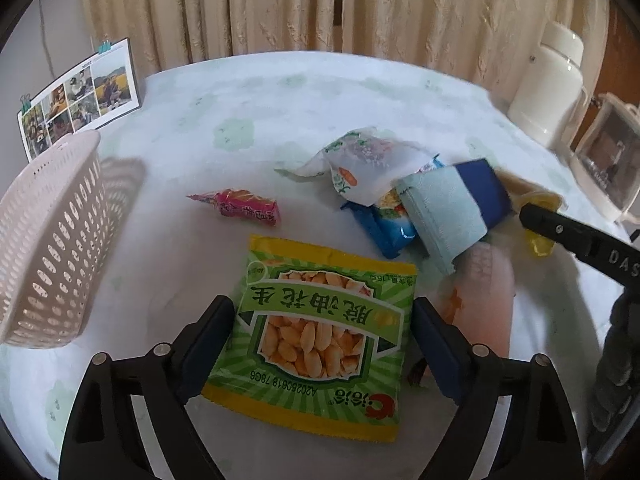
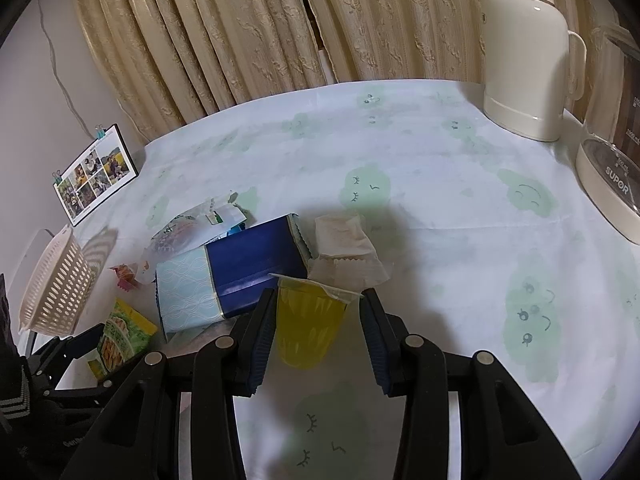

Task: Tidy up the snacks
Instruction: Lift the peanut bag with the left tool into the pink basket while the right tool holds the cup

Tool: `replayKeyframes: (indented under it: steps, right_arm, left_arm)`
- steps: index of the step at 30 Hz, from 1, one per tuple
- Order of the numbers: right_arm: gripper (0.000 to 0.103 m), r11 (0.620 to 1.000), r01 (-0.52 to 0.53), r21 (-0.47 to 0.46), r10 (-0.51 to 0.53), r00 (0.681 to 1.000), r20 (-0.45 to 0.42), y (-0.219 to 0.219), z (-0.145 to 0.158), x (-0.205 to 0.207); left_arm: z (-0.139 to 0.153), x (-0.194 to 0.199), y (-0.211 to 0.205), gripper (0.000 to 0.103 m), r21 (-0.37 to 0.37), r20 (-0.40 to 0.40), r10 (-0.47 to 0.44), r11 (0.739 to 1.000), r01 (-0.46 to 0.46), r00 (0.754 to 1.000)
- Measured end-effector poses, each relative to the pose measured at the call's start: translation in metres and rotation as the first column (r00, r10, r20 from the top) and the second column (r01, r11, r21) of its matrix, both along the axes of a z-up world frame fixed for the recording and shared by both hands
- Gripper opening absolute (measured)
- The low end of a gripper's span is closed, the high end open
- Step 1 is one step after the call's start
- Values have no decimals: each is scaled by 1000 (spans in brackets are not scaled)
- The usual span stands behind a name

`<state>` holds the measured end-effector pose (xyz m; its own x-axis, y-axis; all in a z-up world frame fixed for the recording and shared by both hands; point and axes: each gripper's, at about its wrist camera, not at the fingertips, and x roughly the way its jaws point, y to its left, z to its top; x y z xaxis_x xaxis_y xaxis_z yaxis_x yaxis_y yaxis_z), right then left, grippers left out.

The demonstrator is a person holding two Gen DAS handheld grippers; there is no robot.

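Observation:
A green and yellow peanut packet (image 1: 324,328) lies flat on the table between the fingers of my left gripper (image 1: 324,306). The gripper is open wide, with its pads close against the packet's side edges. My right gripper (image 2: 319,296) is open around a yellow jelly cup (image 2: 308,328); the left pad is against the cup and the right pad is near its lid rim. A white perforated basket (image 1: 52,240) stands at the left. Between them lie a pink candy wrapper (image 1: 240,206), a blue snack pack (image 1: 384,228), a white floral packet (image 1: 360,164) and a tissue pack (image 2: 232,272).
A white sachet (image 2: 344,248) lies just beyond the jelly cup. A cream thermos (image 2: 524,64) and a glass kettle (image 2: 612,184) stand at the back right. A photo calendar (image 1: 80,96) leans at the back left. Curtains hang behind the table edge.

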<state>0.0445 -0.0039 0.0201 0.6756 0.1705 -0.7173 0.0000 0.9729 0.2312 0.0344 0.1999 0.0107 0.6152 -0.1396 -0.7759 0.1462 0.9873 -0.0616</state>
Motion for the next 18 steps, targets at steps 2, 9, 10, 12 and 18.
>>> replayKeyframes:
  steps: [2,9,10,12,18]
  right_arm:
    - [39,1000,-2,-1,2,1000,7,1,0,-2]
    - [39,1000,-5,3,5,1000,26,4,4,-6]
    - [39,1000,-6,3,6,1000,26,4,4,-6]
    - [39,1000,-8,6,8,1000,26,3,5,-6]
    - [39,1000,-4,16,4,999,39,0,9,-9]
  left_arm:
    - [4,-2,5,82,-22,17,10,1000,-9,1000]
    - [30,-20,14,81,-50,125,42,998,-36,991]
    - [37,-23,16,81,-47,149,48,998,-41,988]
    - [48,-29,20,81,-46,189,64,997,-57,980]
    - [78,-41,45,81,-60,295,139,990,-126,946]
